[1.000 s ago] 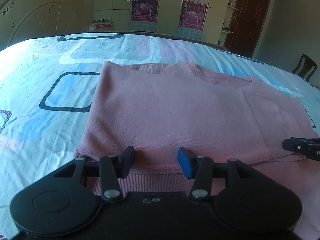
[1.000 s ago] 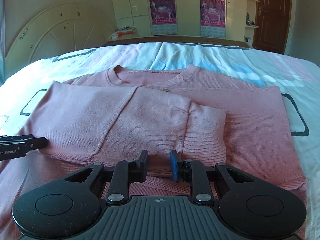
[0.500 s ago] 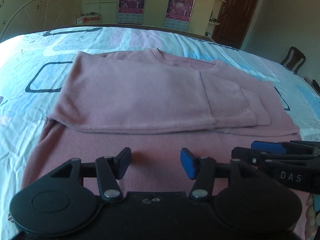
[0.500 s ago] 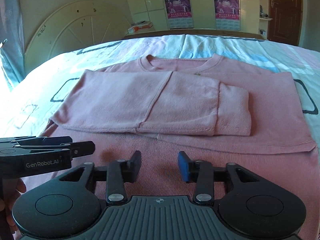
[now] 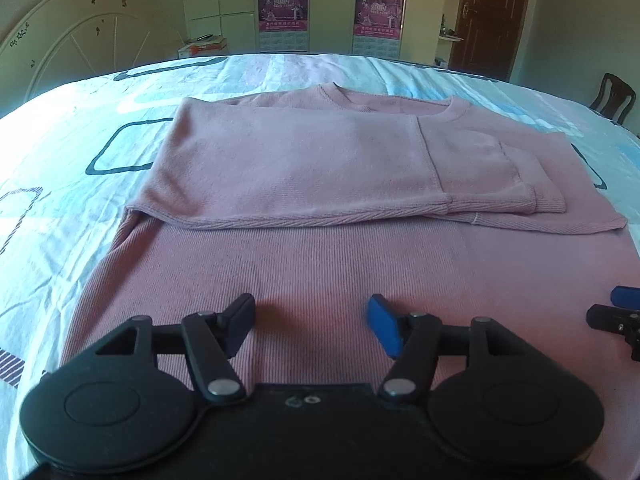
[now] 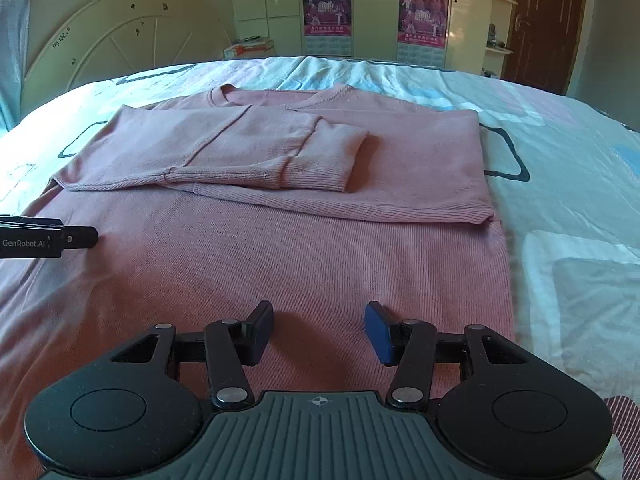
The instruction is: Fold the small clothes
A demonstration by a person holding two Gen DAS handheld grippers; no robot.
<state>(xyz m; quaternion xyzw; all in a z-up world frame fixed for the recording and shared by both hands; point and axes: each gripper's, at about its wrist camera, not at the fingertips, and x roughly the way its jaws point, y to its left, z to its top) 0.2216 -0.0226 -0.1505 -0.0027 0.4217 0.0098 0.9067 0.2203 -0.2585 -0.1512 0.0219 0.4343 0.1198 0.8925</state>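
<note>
A pink knit sweater (image 5: 320, 264) lies flat on the bed, neck away from me. Both sleeves (image 5: 304, 168) are folded across its chest, cuff (image 6: 340, 152) on top toward the right. The sweater also shows in the right wrist view (image 6: 280, 248). My left gripper (image 5: 311, 326) is open and empty, low over the sweater's near hem part. My right gripper (image 6: 319, 330) is open and empty over the near right part. The right gripper's tip shows at the left wrist view's right edge (image 5: 616, 312); the left gripper's tip shows at the right wrist view's left edge (image 6: 60, 238).
The bed sheet (image 5: 60, 200) is pale blue and white with dark square outlines. A rounded headboard (image 6: 120, 40) stands at the far left. Wardrobes with posters (image 5: 282, 12) and a brown door (image 5: 492, 20) line the back wall. A chair (image 5: 614, 98) stands far right.
Both grippers have pulled back from the folded sleeves toward the near hem and opened wider. The sleeves stay folded on the chest.
</note>
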